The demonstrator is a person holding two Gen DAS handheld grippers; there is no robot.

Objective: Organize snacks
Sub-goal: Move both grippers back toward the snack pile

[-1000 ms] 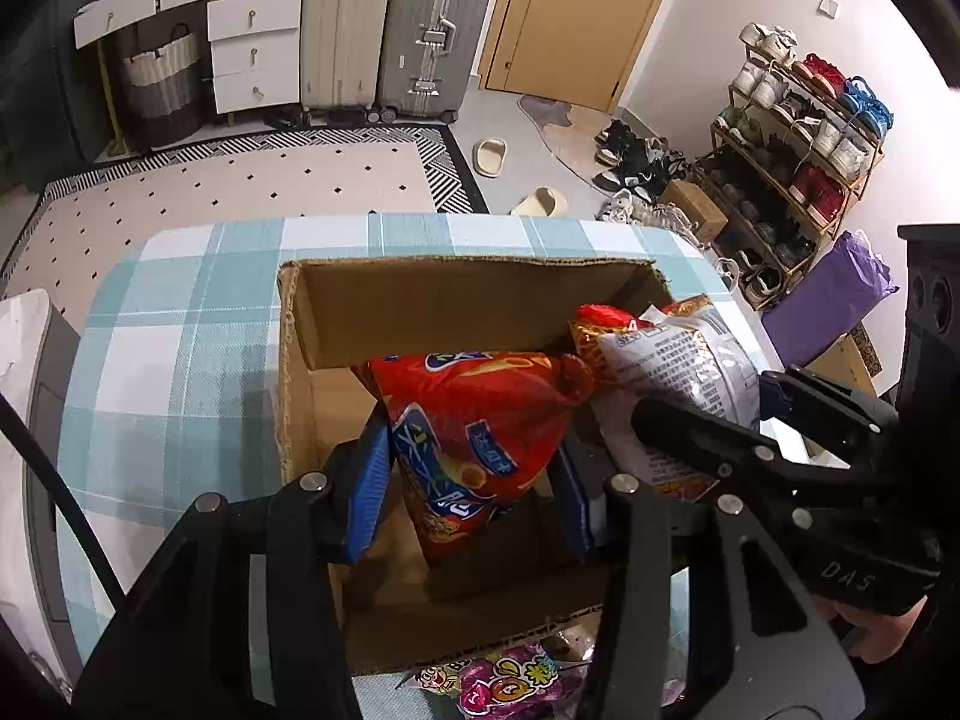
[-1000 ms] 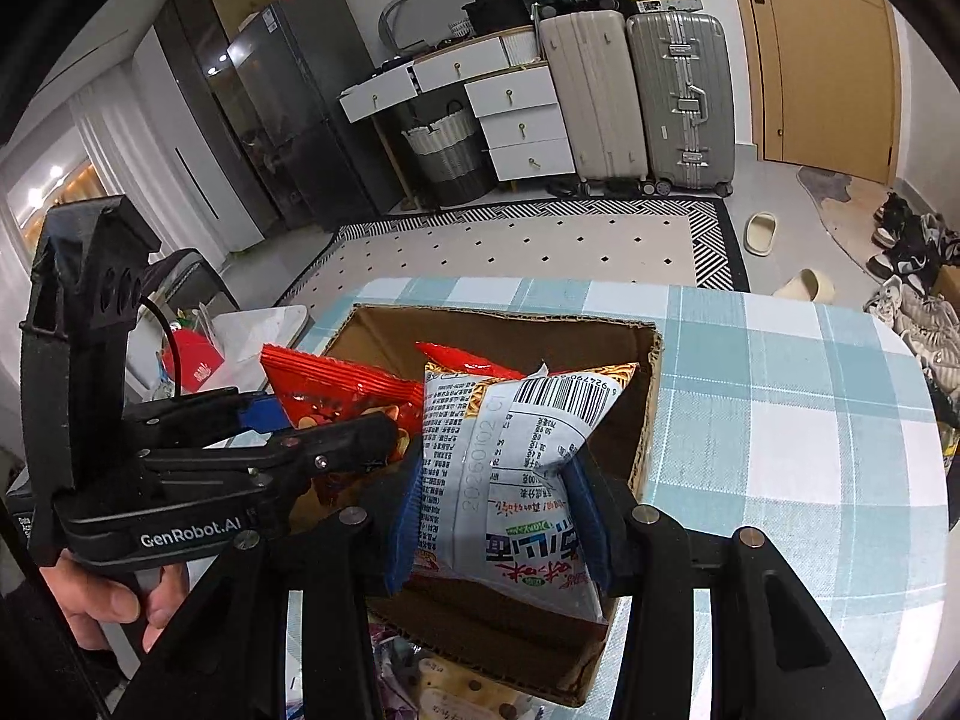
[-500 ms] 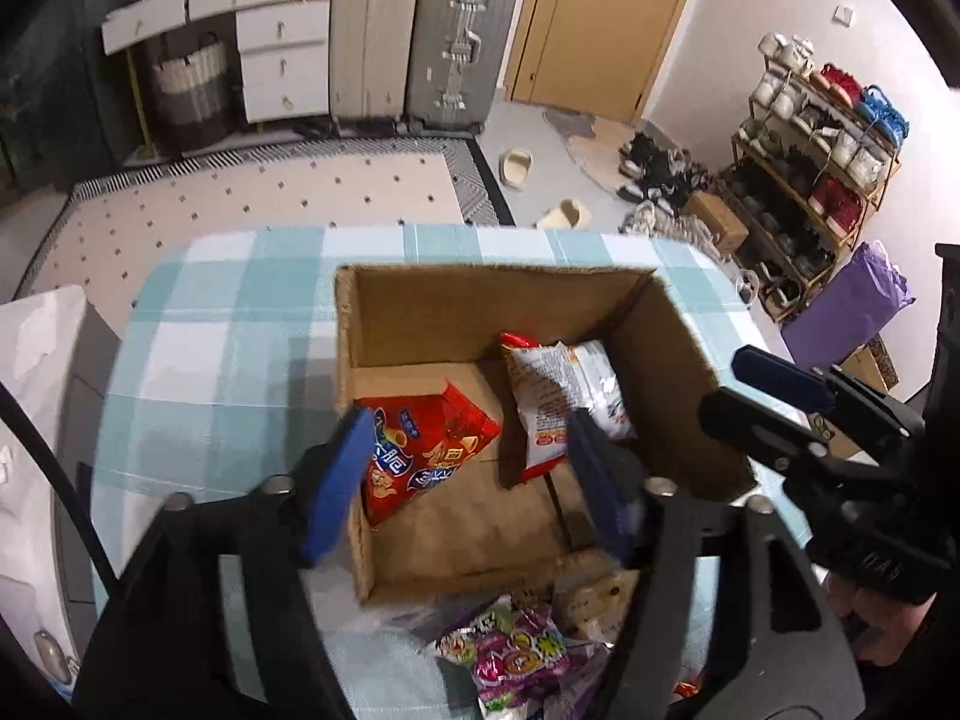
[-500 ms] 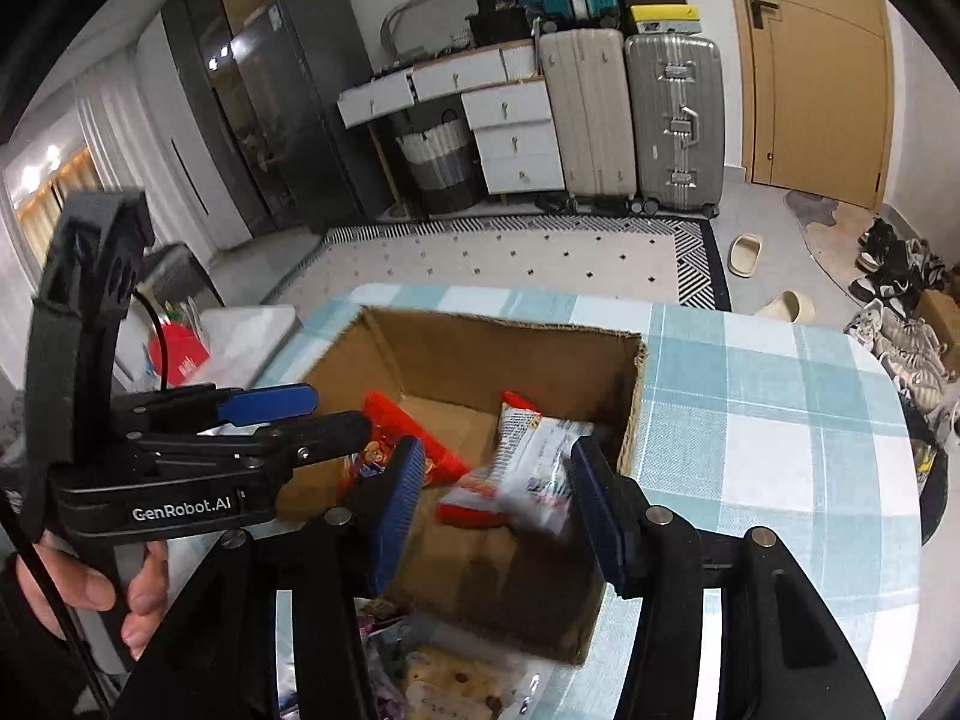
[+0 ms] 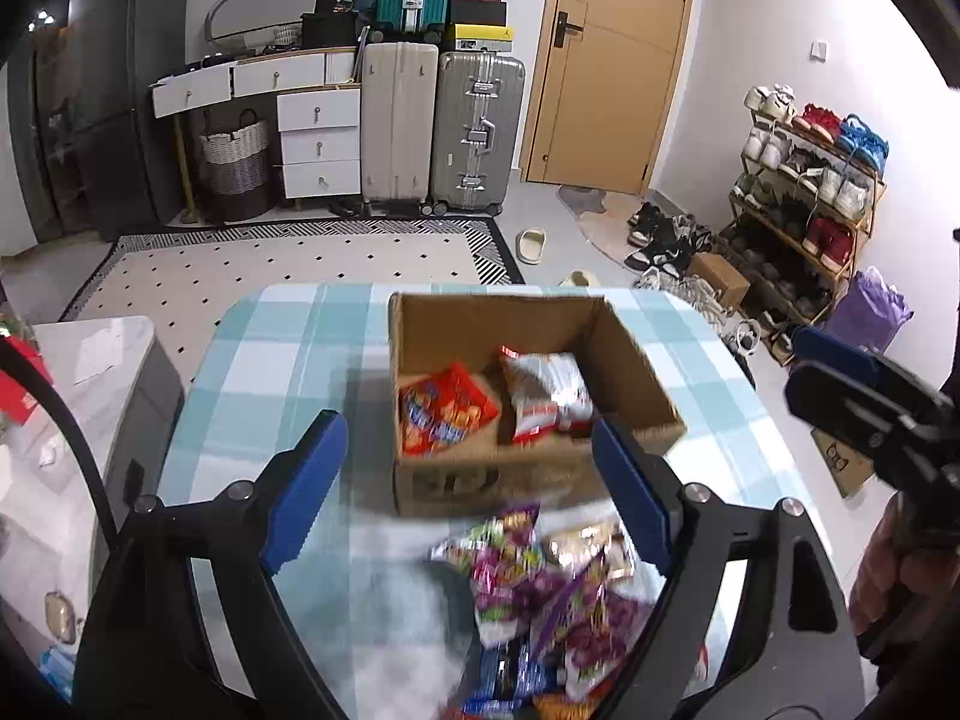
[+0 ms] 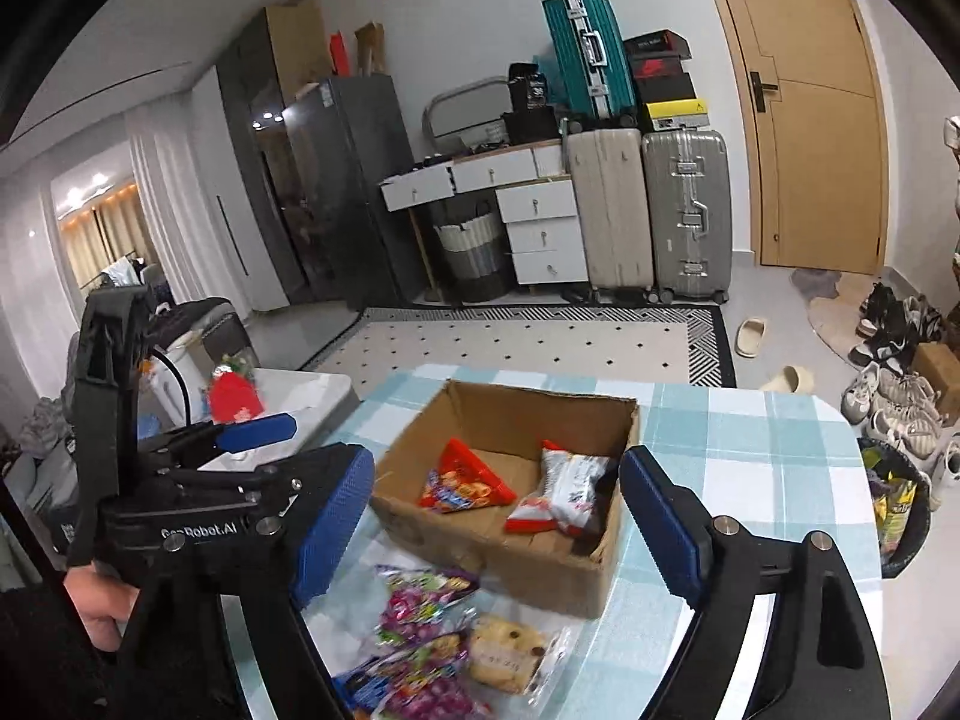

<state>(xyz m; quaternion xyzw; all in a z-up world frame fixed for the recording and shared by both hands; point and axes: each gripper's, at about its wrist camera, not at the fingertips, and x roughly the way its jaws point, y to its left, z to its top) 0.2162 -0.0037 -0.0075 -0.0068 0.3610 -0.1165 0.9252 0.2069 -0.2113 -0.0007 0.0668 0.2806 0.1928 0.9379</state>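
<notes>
An open cardboard box (image 5: pixel 630 360) (image 6: pixel 534 564) stands on the checked tablecloth. In it lie a red snack bag (image 5: pixel 444 408) (image 6: pixel 462 480) on the left and a white and red bag (image 5: pixel 546 396) (image 6: pixel 570 486) on the right. A pile of loose snack packets (image 5: pixel 540 600) (image 6: pixel 432 642), among them a cookie pack (image 6: pixel 510 654), lies in front of the box. My left gripper (image 5: pixel 468 492) is open and empty, above the near edge of the box. My right gripper (image 6: pixel 498 522) is open and empty, also near the box front.
The table (image 5: pixel 270 360) has a rounded edge; a white side cabinet (image 5: pixel 90 372) stands to its left. Behind are a rug (image 5: pixel 288 264), suitcases (image 5: pixel 474 132), drawers and a door. A shoe rack (image 5: pixel 804 192) is on the right, and a bin (image 6: pixel 900 498) beside the table.
Both grippers let go of their bags, which now lie in the box. Both have opened wide and pulled back and up, toward the loose packets.
</notes>
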